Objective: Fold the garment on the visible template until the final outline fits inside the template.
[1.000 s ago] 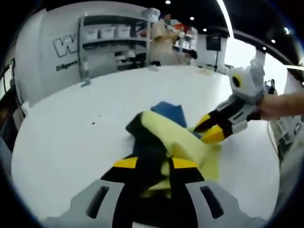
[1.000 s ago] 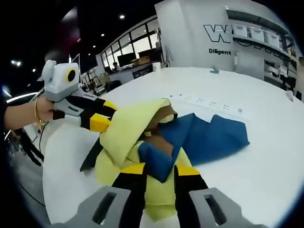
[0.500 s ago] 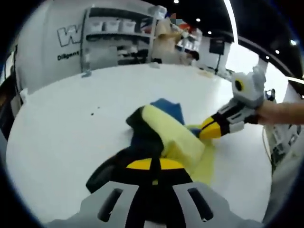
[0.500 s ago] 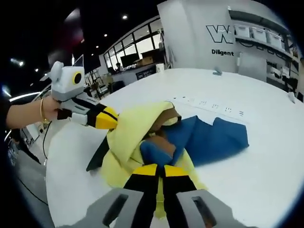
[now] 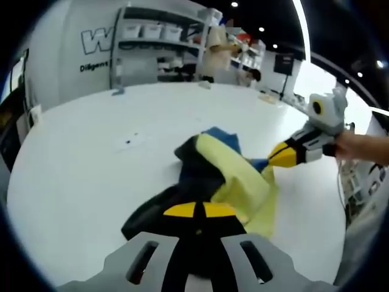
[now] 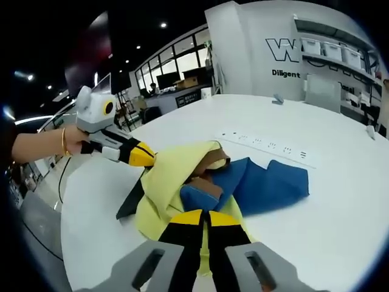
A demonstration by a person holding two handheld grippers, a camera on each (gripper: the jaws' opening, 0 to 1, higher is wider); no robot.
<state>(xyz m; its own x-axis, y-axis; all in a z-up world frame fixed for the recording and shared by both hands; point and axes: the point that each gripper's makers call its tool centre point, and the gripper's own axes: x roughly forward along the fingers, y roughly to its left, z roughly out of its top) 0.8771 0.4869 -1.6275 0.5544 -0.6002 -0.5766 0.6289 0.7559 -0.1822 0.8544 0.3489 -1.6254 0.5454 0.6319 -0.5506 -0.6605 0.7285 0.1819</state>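
A crumpled garment of yellow point(image 5: 240, 179), black and blue cloth lies in a heap on the white table point(image 5: 91, 176). My left gripper point(image 5: 194, 210) is shut on its near black edge. My right gripper point(image 5: 281, 156) reaches in from the right, held by a hand, with its yellow tips pinching the yellow cloth. In the right gripper view the garment point(image 6: 173, 182) shows a blue part point(image 6: 270, 185) and a brown patch point(image 6: 211, 161). There my right gripper point(image 6: 203, 218) is shut on the yellow hem, and my left gripper point(image 6: 144, 156) grips the cloth's left side.
A white power strip point(image 6: 267, 146) lies on the table beyond the garment. Shelves with bins point(image 5: 158, 42) and a person point(image 5: 214, 52) stand behind the table's far edge. A small dark speck point(image 5: 127, 142) marks the table to the left.
Both grippers' jaws stood apart around the cloth a second ago and have since closed on it. The heap has been drawn slightly together.
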